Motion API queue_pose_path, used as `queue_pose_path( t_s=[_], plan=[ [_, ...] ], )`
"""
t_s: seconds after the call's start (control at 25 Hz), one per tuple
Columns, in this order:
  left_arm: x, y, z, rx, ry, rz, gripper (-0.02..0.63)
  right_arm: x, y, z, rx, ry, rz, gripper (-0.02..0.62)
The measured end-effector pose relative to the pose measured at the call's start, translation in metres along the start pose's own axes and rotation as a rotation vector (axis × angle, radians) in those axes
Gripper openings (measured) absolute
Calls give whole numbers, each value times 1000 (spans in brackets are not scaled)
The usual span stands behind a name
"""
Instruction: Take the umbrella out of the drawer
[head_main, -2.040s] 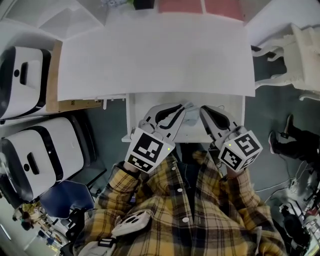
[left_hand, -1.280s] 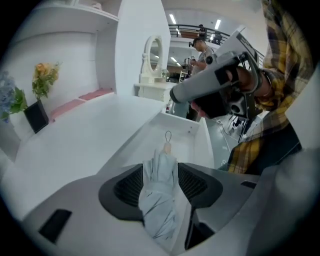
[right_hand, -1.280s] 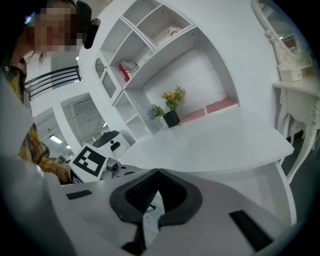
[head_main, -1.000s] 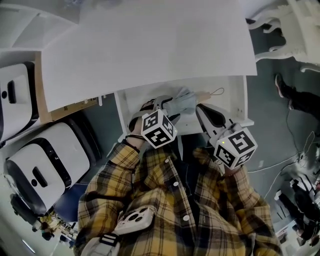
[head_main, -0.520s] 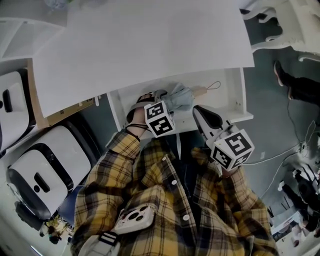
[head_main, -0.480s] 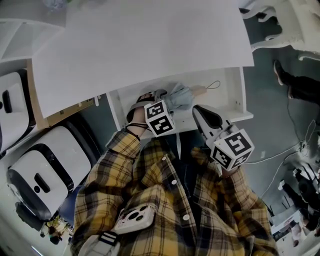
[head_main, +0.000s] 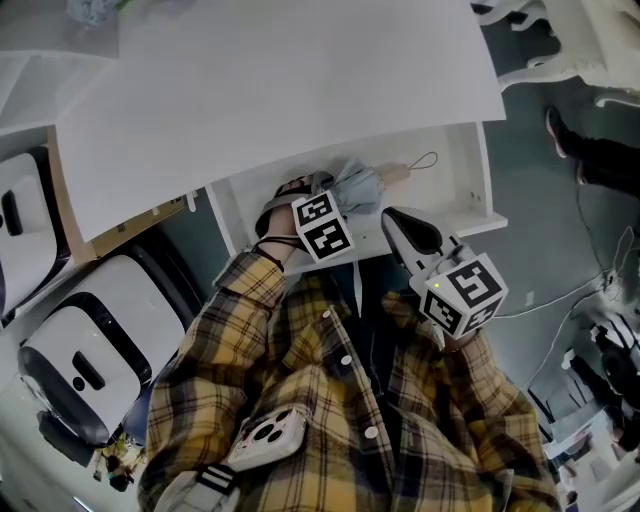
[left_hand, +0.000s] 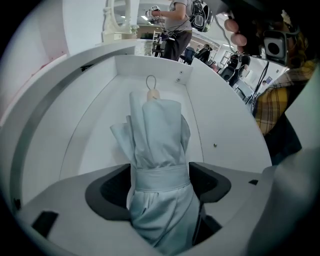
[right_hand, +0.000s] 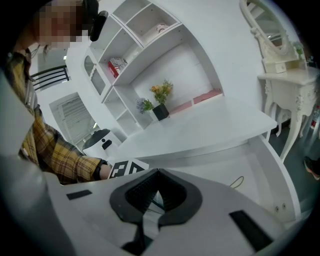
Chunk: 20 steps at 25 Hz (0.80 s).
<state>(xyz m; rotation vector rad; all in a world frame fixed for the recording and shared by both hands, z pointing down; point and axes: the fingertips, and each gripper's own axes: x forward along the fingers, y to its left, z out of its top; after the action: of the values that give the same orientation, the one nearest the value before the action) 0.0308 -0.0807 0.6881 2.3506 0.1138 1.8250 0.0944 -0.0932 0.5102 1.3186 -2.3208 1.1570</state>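
Now the left gripper (left_hand: 160, 182) is lowered further into the open drawer (left_hand: 220, 135) — its jaws opening astride the folded umbrella (left_hand: 157, 135) lying there, unpinched; the right gripper (right_hand: 157, 175) is held pressed together, empty — a grasp is judged imminent

I've dropped the left gripper (left_hand: 160, 181) from the front edge of the drawer (head_main: 472, 190) down inside it. Its jaws are opening and now straddle the umbrella (left_hand: 157, 135), which wasn't in sight two seconds ago.
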Motion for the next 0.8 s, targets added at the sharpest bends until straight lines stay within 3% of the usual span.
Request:
queue_pose_path(
  t_s=[0.8],
  plan=[
    [14,3,-6,12,69,55,360,0,-4,2,12,-8,-7,17]
  ],
)
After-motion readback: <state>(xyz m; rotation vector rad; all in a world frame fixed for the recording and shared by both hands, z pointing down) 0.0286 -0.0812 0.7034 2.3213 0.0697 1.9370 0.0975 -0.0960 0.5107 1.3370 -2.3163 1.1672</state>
